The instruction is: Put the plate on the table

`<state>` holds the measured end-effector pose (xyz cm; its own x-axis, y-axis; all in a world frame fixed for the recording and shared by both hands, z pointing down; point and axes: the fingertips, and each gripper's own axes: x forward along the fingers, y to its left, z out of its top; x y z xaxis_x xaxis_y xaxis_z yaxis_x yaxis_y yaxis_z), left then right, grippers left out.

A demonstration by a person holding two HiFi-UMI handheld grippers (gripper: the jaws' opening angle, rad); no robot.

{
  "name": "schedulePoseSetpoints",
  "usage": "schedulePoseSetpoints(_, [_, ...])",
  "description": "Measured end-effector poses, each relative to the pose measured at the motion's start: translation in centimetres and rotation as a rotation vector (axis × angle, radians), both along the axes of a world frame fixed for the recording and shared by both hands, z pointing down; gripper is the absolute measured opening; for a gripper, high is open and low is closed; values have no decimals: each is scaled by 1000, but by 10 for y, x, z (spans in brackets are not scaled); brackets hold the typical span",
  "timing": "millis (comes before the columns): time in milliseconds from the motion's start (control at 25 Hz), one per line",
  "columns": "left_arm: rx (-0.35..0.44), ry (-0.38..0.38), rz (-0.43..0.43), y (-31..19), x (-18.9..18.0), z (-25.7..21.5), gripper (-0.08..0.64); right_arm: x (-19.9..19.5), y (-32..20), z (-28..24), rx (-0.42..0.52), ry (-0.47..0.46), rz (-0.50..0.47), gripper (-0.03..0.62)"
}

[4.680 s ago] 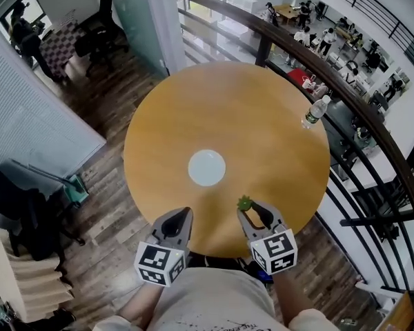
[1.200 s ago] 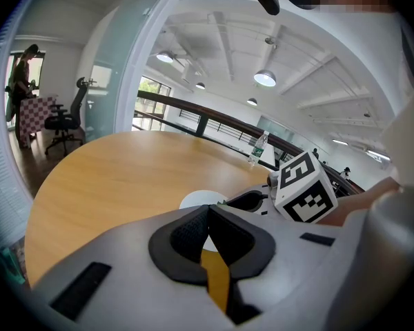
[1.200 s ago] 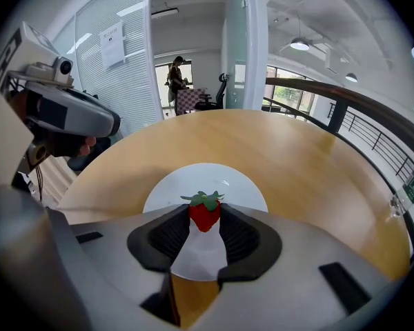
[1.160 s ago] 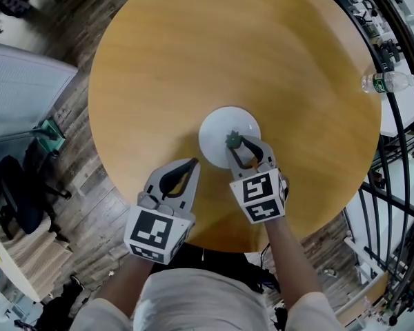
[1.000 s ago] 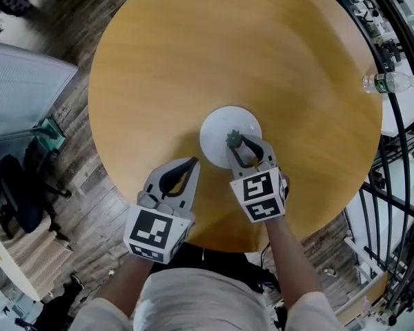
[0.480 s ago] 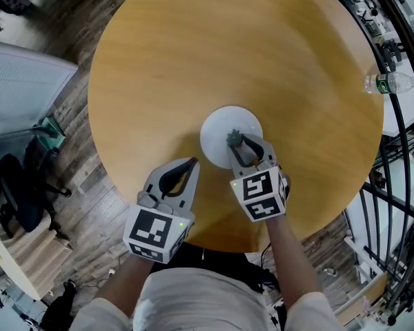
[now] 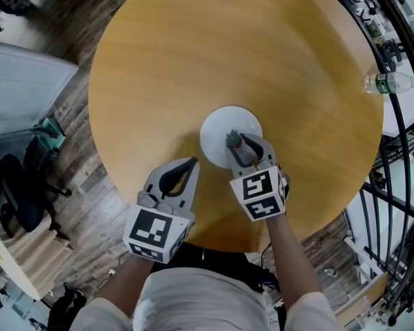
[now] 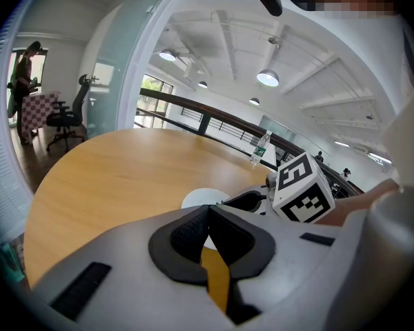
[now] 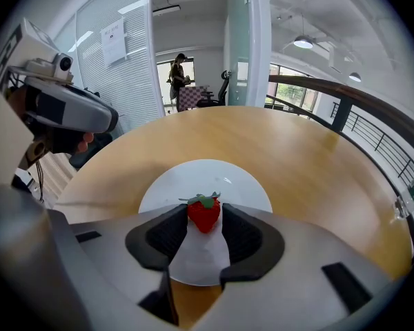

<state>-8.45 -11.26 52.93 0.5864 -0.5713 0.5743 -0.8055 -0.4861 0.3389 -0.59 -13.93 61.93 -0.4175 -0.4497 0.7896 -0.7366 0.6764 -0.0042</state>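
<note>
Here the strawberry (image 9: pixel 204 214) is upright, leaves up, tip toward the plate (image 9: pixel 243 185).

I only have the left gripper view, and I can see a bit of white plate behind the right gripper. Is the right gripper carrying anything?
Observer: Yes. The right gripper view shows a red strawberry between the jaws of the right gripper. They have just been opening.
Operator: Is it over the plate?
Observer: Yes. In the head view it sits over the near right part of the white plate, which lies flat on the round table.
Operator: Where is my left gripper relative to the plate?
Observer: The head view puts the left gripper at the plate's near left, beside its rim and not over it.
</note>
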Motion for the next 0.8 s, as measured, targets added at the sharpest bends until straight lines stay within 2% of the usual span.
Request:
schedulePoseSetpoints(240, [3,-2,-4,2,-1,-1,23,-1,2,-2,0,-7,-3,175])
schedulePoseSetpoints(440, [14,-10,3,4,1,-6,23,1,2,-10,-8,-62,26,175])
schedulePoseSetpoints(800, [62,-16,12,17,5,-40,23,13,16,-63,39,-142,67,162])
